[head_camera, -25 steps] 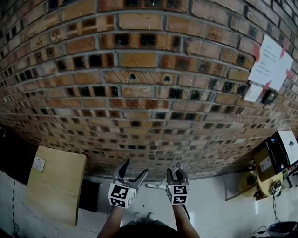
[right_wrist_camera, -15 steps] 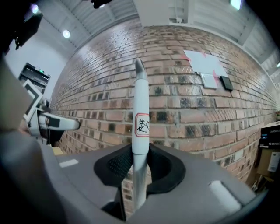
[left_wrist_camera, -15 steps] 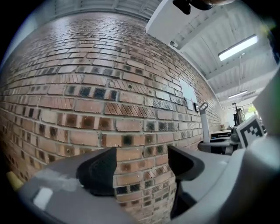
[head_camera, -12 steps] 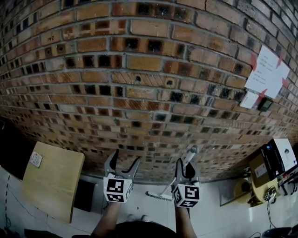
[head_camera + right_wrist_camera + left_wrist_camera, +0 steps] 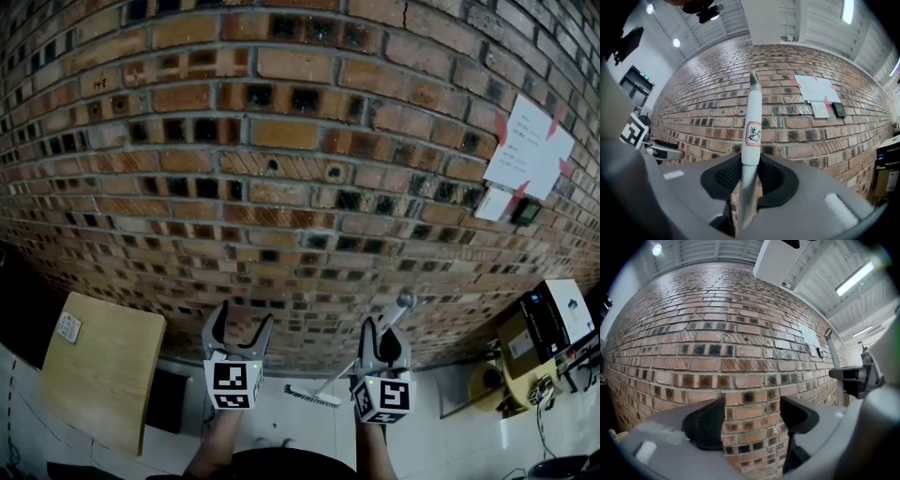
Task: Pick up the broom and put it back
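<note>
The broom has a pale grey handle [image 5: 394, 314] and a white brush head [image 5: 312, 397] that hangs low over the floor. My right gripper [image 5: 382, 336] is shut on the handle, which rises steeply between its dark pads [image 5: 772, 180] in front of the brick wall. A white label [image 5: 753, 133] with a red border sits on the handle [image 5: 751, 108] just above the jaws. My left gripper [image 5: 242, 322] stands open and empty to the left, pointing at the wall [image 5: 740, 357]. In the left gripper view, the handle [image 5: 833, 355] and the right gripper [image 5: 855, 378] show at the right.
A brick wall [image 5: 281, 169] fills the front. Taped papers [image 5: 528, 145] hang on it at the right. A wooden board [image 5: 103, 370] stands at the lower left, with a dark box [image 5: 174, 398] beside it. Cardboard boxes and a black-and-white device [image 5: 553, 319] sit at the right.
Both grippers have risen in front of the wall. The right one has lifted the broom, whose handle tip now stands higher and whose brush head has come into view.
</note>
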The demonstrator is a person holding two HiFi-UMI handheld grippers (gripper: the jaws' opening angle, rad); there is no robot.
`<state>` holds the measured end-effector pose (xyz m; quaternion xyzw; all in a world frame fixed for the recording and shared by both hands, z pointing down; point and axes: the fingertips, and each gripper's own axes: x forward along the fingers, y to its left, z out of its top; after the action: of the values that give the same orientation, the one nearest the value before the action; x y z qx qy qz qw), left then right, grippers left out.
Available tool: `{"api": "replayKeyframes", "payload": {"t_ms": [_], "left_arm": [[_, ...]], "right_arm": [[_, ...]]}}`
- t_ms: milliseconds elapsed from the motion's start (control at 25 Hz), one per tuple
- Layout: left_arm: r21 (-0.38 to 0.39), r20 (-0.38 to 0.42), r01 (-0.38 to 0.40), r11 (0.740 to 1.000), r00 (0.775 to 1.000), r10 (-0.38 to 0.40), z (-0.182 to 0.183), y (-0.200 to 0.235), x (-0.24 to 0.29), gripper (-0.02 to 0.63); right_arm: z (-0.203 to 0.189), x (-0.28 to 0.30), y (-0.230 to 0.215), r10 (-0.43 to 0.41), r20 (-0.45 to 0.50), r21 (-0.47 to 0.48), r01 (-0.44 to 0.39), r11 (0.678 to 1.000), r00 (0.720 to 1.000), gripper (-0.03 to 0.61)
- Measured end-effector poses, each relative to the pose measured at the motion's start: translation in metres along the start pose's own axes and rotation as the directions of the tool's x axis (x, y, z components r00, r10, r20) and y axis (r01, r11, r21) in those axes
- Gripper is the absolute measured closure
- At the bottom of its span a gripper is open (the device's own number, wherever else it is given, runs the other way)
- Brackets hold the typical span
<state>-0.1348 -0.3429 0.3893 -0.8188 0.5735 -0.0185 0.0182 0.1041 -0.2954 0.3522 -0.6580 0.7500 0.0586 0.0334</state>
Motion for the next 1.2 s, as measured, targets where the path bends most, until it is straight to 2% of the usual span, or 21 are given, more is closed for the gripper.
{"api": "replayKeyframes", "payload": {"t_ms": [320, 440, 640, 880, 1040, 1200], "left_arm": [[0.006, -0.001, 0.09, 0.996, 0.996, -0.09, 0.002, -0.03, 0.015, 0.255], [0.007, 0.001, 0.141, 0.99, 0.99, -0.141, 0.003, -0.048, 0.024, 0.255], [-0.015, 0.031, 0.249, 0.968, 0.968, -0.248, 0.006, -0.086, 0.037, 0.255], [0.001, -0.008, 0.398, 0.918, 0.917, -0.398, -0.006, -0.146, 0.056, 0.255], [0.017, -0.041, 0.494, 0.869, 0.869, -0.493, -0.019, -0.194, 0.064, 0.255], [0.022, -0.079, 0.575, 0.818, 0.816, -0.572, -0.036, -0.238, 0.068, 0.255]], "right_arm": [[-0.001, -0.007, -0.016, 0.045, 0.02, 0.028, -0.046, 0.999, 0.999, 0.485], [-0.006, -0.012, -0.033, 0.019, 0.013, 0.04, -0.02, 0.999, 1.0, 0.485], [-0.024, -0.026, -0.07, -0.068, -0.059, 0.06, 0.071, 0.996, 0.996, 0.485], [-0.046, -0.043, -0.109, -0.139, -0.104, 0.062, 0.146, 0.987, 0.985, 0.485], [-0.066, -0.058, -0.124, -0.108, -0.143, 0.063, 0.118, 0.991, 0.984, 0.485], [-0.089, -0.075, -0.139, -0.075, -0.203, 0.024, 0.082, 0.996, 0.976, 0.485]]}}
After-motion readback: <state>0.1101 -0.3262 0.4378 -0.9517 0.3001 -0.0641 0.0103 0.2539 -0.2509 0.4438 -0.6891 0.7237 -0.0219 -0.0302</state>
